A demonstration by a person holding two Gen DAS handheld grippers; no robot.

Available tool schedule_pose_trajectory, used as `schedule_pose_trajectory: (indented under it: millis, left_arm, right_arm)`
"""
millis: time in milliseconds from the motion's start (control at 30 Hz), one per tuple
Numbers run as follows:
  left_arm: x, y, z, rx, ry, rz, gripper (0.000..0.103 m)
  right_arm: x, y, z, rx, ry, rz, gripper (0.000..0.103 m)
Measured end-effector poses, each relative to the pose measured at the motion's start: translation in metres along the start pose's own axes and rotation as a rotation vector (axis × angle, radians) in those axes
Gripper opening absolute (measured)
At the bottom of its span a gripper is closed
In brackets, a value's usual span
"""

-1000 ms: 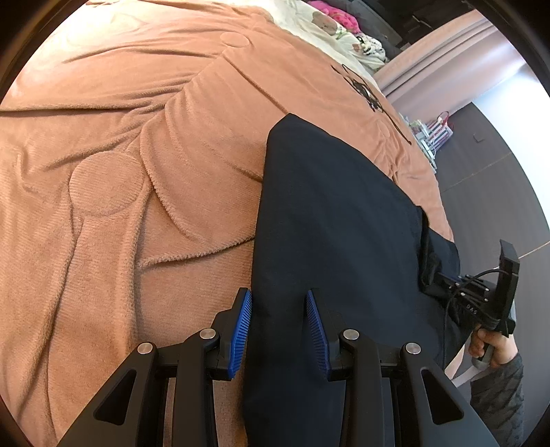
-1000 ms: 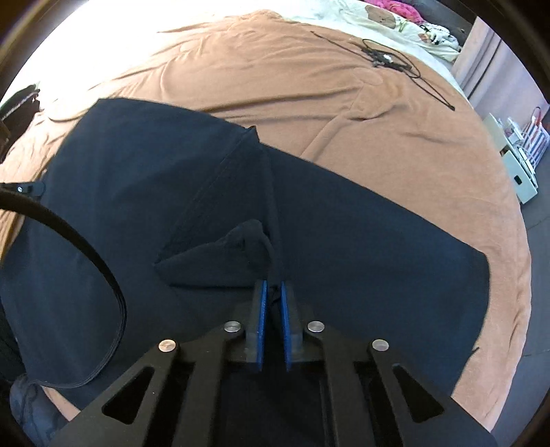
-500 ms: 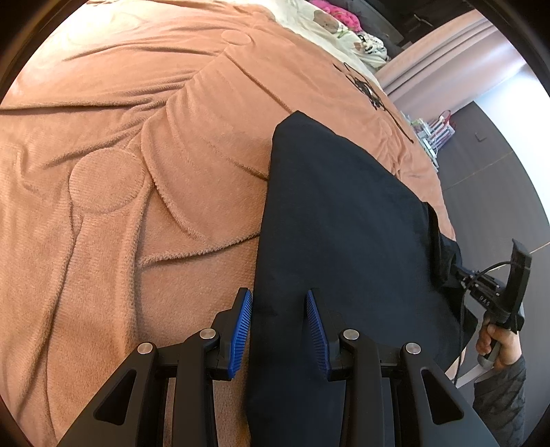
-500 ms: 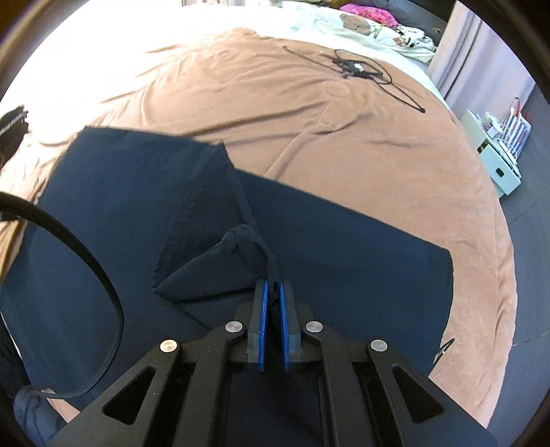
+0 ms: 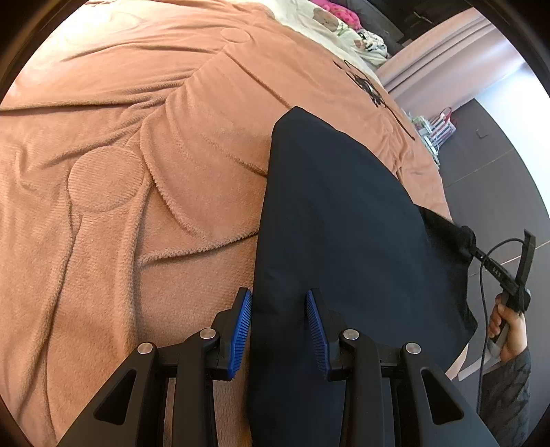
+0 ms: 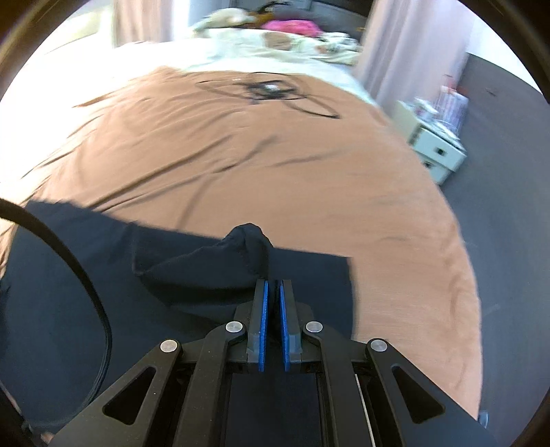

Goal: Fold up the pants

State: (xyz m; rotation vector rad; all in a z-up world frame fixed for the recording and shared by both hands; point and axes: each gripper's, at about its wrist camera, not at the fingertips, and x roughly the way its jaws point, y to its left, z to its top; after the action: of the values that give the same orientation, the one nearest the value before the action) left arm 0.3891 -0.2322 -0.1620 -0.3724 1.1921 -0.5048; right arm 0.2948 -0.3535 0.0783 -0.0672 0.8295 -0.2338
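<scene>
Dark navy pants (image 5: 337, 220) lie on a brown blanket (image 5: 137, 144) covering a bed. My left gripper (image 5: 278, 309) is open, its blue pads straddling the pants' left edge near the camera. My right gripper (image 6: 273, 292) is shut on a bunched piece of the pants (image 6: 240, 254) and holds it lifted off the bed. The right gripper also shows in the left wrist view (image 5: 477, 254), at the pants' right side, with the fabric pulled up toward it. The right wrist view is motion-blurred.
A tangle of black cables (image 6: 271, 91) lies on the far part of the blanket. Pillows and soft toys (image 6: 285, 31) sit at the head of the bed. A white drawer unit (image 6: 436, 148) stands on the dark floor to the right. Curtains (image 5: 440, 58) hang behind.
My right gripper has pulled the pinched fabric up and back toward the near edge of the bed, dragging that part of the pants over. The left gripper has stayed in place, open.
</scene>
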Motion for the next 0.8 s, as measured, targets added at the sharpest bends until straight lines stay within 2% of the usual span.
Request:
schedule_pose_trajectory:
  millis: [167,333,500,600,633,700,733,767,800]
  left_arm:
    - [-0.003,0.003,-0.001,-0.001,-0.005,-0.002,0.036]
    - [-0.003,0.002,-0.002,0.004,0.002,0.001,0.036]
    - [0.001,-0.001,-0.001,0.01,0.006,0.017,0.036]
    - [0.002,-0.004,-0.001,0.014,0.004,0.03,0.036]
    - [0.002,-0.004,-0.002,0.016,0.002,0.034,0.036]
    - [0.003,-0.006,-0.001,0.024,-0.003,0.039,0.036]
    - [0.003,-0.006,-0.001,0.026,-0.005,0.04,0.036]
    - [0.003,-0.007,-0.001,0.028,-0.007,0.041,0.036]
    - [0.004,-0.008,-0.001,0.029,-0.009,0.041,0.036]
  right_arm:
    - [0.012,-0.021,0.004,0.094,0.015,-0.096,0.002]
    - [0.032,-0.017,0.012,0.11,0.054,-0.168,0.001]
    - [0.05,-0.01,0.017,0.095,0.112,-0.171,0.002]
    - [0.043,-0.016,0.017,0.138,0.114,-0.137,0.009]
    - [0.033,-0.024,0.015,0.156,0.107,-0.12,0.013]
    - [0.018,-0.034,0.007,0.199,0.087,-0.069,0.035]
    - [0.011,-0.037,0.003,0.209,0.078,-0.064,0.05]
    - [0.005,-0.042,-0.002,0.216,0.064,-0.059,0.057]
    - [0.0,-0.046,-0.007,0.22,0.056,-0.048,0.057]
